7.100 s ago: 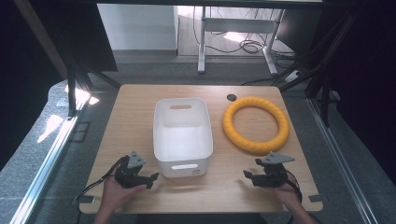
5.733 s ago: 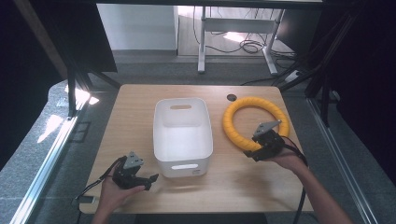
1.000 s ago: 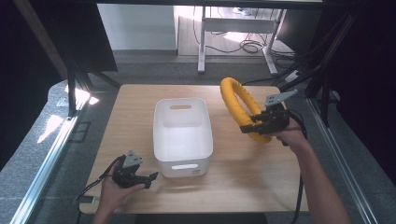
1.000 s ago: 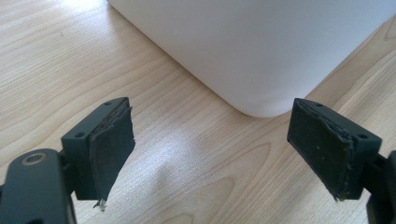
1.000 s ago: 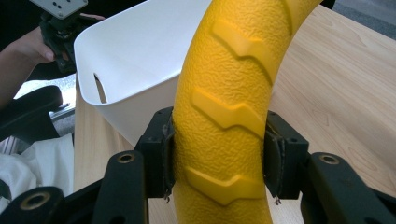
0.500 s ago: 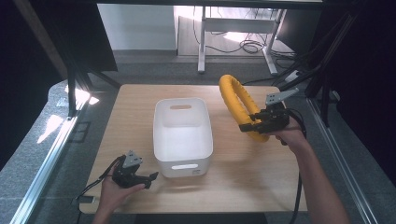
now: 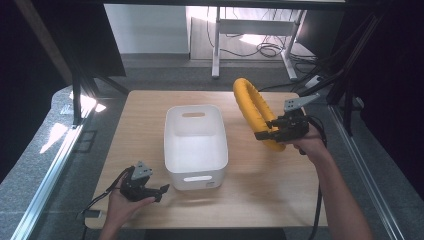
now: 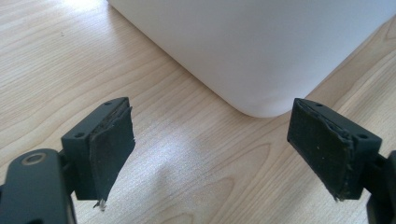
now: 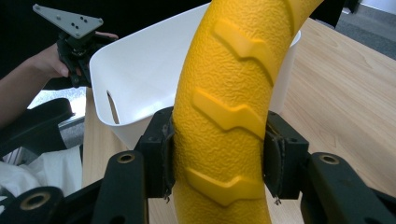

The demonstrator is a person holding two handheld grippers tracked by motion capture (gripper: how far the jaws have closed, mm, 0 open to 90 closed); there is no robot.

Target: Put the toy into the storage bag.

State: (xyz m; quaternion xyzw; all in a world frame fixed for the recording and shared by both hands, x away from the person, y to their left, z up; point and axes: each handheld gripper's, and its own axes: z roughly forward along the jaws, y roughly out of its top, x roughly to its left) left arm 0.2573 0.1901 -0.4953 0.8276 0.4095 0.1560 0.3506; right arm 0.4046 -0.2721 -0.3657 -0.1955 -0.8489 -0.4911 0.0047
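Observation:
A yellow ring with raised tread marks [image 7: 252, 111] [image 9: 229, 84] is held up on edge above the table, to the right of the white bin [image 7: 195, 142]. My right gripper [image 7: 265, 134] [image 9: 218, 158] is shut on the ring's lower part, both pads pressed against it. At the near left of the table my left gripper [image 7: 161, 191] [image 8: 219, 149] rests open beside the bin's near left corner [image 8: 261, 93], with nothing between its jaws.
The bin is empty and has a slot handle in each end wall. Bare wooden table [image 7: 270, 185] lies in front of and to the right of the bin. Black frame posts [image 7: 75, 85] and cables [image 7: 320, 75] stand around the table's far corners.
The right gripper holds the ring upright as before, shifted at most very slightly. The left hand has stayed in place.

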